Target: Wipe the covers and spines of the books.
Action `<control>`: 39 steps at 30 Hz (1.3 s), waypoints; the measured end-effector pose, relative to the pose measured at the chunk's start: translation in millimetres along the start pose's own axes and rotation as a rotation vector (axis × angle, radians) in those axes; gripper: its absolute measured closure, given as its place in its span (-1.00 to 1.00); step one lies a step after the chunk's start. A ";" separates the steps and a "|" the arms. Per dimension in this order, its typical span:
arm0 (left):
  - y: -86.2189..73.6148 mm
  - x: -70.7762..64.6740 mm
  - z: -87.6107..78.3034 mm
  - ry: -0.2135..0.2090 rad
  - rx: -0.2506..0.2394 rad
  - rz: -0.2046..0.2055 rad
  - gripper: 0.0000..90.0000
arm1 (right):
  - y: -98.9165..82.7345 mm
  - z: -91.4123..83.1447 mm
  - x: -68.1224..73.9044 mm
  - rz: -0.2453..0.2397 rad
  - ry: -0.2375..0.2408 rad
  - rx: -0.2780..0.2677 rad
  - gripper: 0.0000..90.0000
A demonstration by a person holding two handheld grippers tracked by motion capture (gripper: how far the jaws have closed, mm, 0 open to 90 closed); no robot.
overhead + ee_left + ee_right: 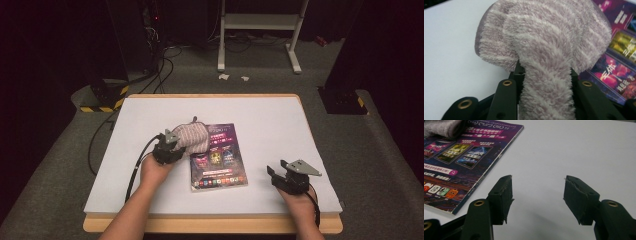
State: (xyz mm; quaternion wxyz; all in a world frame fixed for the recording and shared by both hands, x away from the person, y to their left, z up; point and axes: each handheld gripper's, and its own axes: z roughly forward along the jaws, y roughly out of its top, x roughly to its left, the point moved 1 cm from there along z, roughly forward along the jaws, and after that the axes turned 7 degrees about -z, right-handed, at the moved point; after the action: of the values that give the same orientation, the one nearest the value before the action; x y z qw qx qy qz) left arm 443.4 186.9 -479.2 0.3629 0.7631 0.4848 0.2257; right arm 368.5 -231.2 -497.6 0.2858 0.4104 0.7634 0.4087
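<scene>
Cloth (192,136) pinched in left gripper (172,144), draped over magazine (220,162) upper-left corner; right gripper (278,175) lower right, jaws apart, empty.

Both forearms come in from the near edge, the left hand carrying the left gripper (172,145) angled forward over the table with its jaws clamped on a fuzzy striped cloth (544,50), the right gripper (537,200) resting low near the edge, jaws apart with nothing between.
</scene>
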 end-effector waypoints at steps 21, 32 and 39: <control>23.2 -8.2 -24.2 -0.033 -0.095 -0.001 0.47 | 0.4 -1.0 0.0 0.006 0.003 -0.003 -0.11; 18.7 8.7 -38.2 0.008 -0.107 -0.015 0.47 | 0.7 0.0 1.7 -0.001 0.005 -0.001 -0.11; 8.5 27.6 -48.4 0.052 -0.100 -0.040 0.46 | 0.5 0.4 2.8 0.002 0.008 0.001 -0.10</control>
State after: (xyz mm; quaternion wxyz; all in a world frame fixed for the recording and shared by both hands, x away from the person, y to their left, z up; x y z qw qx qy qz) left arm 426.4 225.7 -442.1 0.3920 0.7282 0.4973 0.2622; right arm 367.6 -228.5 -497.7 0.2822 0.4096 0.7645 0.4101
